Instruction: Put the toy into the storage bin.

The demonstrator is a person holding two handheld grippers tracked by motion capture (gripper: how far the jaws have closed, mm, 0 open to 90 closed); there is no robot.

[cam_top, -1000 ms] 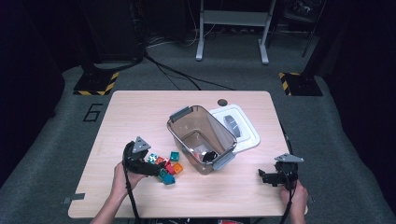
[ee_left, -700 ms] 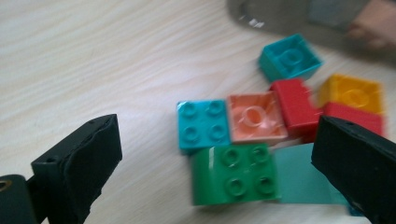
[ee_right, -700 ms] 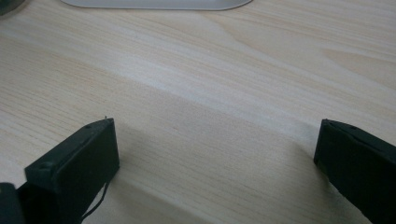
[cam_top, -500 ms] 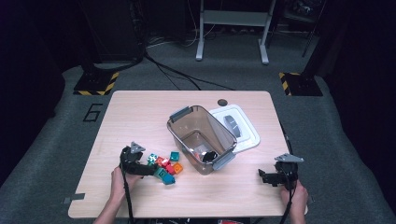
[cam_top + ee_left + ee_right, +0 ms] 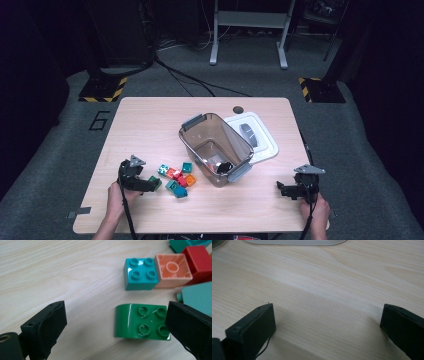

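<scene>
A green brick [image 5: 141, 322] lies studs up on the wooden table [image 5: 150, 125]. My left gripper [image 5: 113, 316] stands open around it, low over the table; its right jaw touches or overlaps the brick's right end, and the left jaw stands well clear. In the high view this left gripper [image 5: 150, 185] sits at the left end of a cluster of bricks [image 5: 176, 177], with the green brick [image 5: 156, 183] at its tips. A teal brick [image 5: 140, 273], a peach brick [image 5: 173, 270] lying upside down and a red brick [image 5: 198, 261] lie just beyond. My right gripper [image 5: 281, 189] rests open at the front right; nothing lies between the right gripper's [image 5: 327, 315] jaws.
A brown see-through bin [image 5: 215, 145] stands mid-table with something dark in its bottom. Its white lid [image 5: 255, 137] lies flat just right of it, and the lid's edge [image 5: 294, 242] shows beyond my right gripper. A small dark disc [image 5: 237, 109] sits near the far edge.
My left gripper has dropped low and drawn back toward the person, ending level with the table around the green brick. The right gripper has stayed put.
</scene>
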